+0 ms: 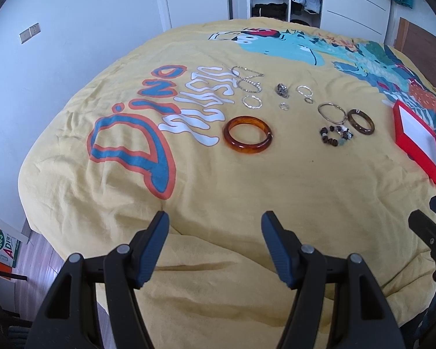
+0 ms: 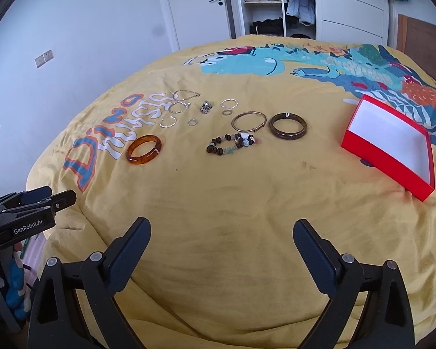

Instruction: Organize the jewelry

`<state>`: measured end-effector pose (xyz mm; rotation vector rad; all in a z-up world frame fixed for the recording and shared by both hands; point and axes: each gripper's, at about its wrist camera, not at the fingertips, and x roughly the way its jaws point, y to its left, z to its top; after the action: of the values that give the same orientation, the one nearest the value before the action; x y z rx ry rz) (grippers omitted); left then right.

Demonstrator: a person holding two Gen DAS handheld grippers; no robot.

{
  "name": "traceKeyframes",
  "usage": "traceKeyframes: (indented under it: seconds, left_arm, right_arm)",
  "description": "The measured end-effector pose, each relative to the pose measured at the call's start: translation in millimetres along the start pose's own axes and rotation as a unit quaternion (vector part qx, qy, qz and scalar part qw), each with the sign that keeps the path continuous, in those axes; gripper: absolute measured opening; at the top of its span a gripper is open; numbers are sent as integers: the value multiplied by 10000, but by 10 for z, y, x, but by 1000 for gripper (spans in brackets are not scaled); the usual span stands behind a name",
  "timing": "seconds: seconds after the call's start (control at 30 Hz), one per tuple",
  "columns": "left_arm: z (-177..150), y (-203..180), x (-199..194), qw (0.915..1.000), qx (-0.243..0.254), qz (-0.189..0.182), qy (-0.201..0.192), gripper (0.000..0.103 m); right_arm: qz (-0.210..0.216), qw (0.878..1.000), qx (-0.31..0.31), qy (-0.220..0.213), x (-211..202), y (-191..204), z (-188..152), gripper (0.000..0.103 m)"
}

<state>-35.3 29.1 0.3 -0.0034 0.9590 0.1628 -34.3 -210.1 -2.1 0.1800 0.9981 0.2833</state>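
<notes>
At the bottom of the left wrist view, the left gripper (image 1: 215,221) is hanging over bare yellow bedspread (image 1: 218,180), its fingers standing wide with nothing between them. At the bottom of the right wrist view, the right gripper (image 2: 222,226) is doing likewise, its fingers spread wide and empty over the same cloth.

Farther up, the jewelry is lying loose across the middle of the frame. In the right view, an amber bangle (image 2: 144,149) is sitting at centre left beside the printed lettering. A beaded bracelet (image 2: 232,144) is lying near the centre, and just above it a thin gold bangle (image 2: 248,121) and a dark bangle (image 2: 288,126) are resting side by side. Beyond these, small silver rings (image 2: 229,104), a dark cluster piece (image 2: 206,106) and silver chains (image 2: 183,100) are lying scattered.

At the right, a red box (image 2: 388,157) with a white inside is sitting open and empty, well apart from the jewelry.

At the top of the frame, an open wardrobe (image 2: 273,3) is showing.
</notes>
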Motion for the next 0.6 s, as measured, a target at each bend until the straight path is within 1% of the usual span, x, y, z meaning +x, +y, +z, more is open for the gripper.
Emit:
traceKeyframes:
  seconds: [0.2, 0.33, 0.6]
  left_arm:
    - [22, -3, 76, 9999, -32, 4, 138, 64]
    - [37, 22, 159, 9996, -74, 58, 271, 64]
    - [118, 46, 266, 9994, -116, 107, 314, 64]
  right_arm:
    - [48, 9999, 106, 24, 47, -94, 10, 93]
    - [56, 9998, 170, 54, 84, -163, 27, 86]
    - [29, 9996, 284, 69, 146, -335, 61, 84]
